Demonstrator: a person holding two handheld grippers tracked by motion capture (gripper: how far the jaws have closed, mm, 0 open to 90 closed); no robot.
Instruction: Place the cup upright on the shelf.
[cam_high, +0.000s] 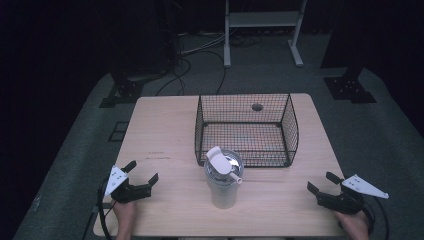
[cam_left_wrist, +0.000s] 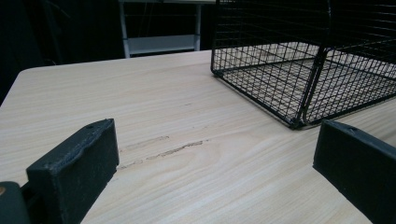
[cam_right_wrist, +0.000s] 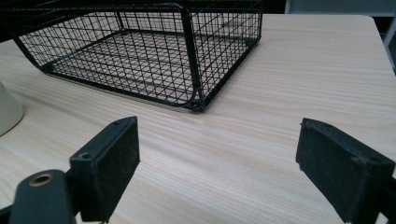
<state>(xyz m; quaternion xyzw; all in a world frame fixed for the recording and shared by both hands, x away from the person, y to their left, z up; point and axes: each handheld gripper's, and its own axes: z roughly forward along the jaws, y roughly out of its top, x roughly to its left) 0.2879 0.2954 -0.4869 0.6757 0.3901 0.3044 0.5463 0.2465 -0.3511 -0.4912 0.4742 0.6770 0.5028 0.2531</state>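
- The left tool (cam_high: 142, 172) sat at the tabletop's (cam_high: 160, 135) near left corner, jaws spread wide, gripping nothing.
- The right tool (cam_high: 322, 182) sat at the near right edge, jaws likewise wide and empty.
- A black wire basket (cam_high: 246, 150) stood at the far middle.
- A lidded white shaker cup (cam_high: 223, 180) stood upright just in front of the basket, between the tools.

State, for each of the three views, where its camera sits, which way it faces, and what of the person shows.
High view: above the near edge, looking down on table, basket, shaker bottle; both hands, left tool, right tool.
Left gripper view: low, facing the basket's corner; own open jaws.
Right gripper view: low, facing the basket; own open jaws.
Shared: basket.
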